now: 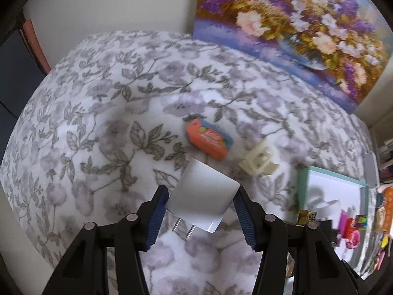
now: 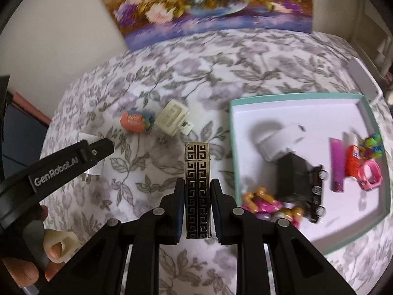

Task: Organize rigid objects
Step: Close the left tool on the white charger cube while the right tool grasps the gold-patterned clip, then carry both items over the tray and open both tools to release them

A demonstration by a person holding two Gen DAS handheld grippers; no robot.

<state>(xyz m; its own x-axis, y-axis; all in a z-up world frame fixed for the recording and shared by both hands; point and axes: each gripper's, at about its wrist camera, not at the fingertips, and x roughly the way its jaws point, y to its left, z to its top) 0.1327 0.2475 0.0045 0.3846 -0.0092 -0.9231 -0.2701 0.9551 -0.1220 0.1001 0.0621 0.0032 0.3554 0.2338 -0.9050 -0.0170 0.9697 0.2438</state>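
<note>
Right gripper (image 2: 197,191) is clamped narrow on an upright patterned lighter (image 2: 198,184), beside the teal-rimmed tray (image 2: 282,95). Left gripper (image 1: 202,196) stands wider around a white plug adapter (image 1: 203,196); contact is unclear. Both hover above the floral bedspread (image 1: 98,98).

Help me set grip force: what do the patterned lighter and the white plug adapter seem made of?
The patterned lighter looks like polished metal with black inlay: its gold edges gleam. The white plug adapter looks like smooth glossy plastic with bare metal prongs. Both appear hard.
</note>
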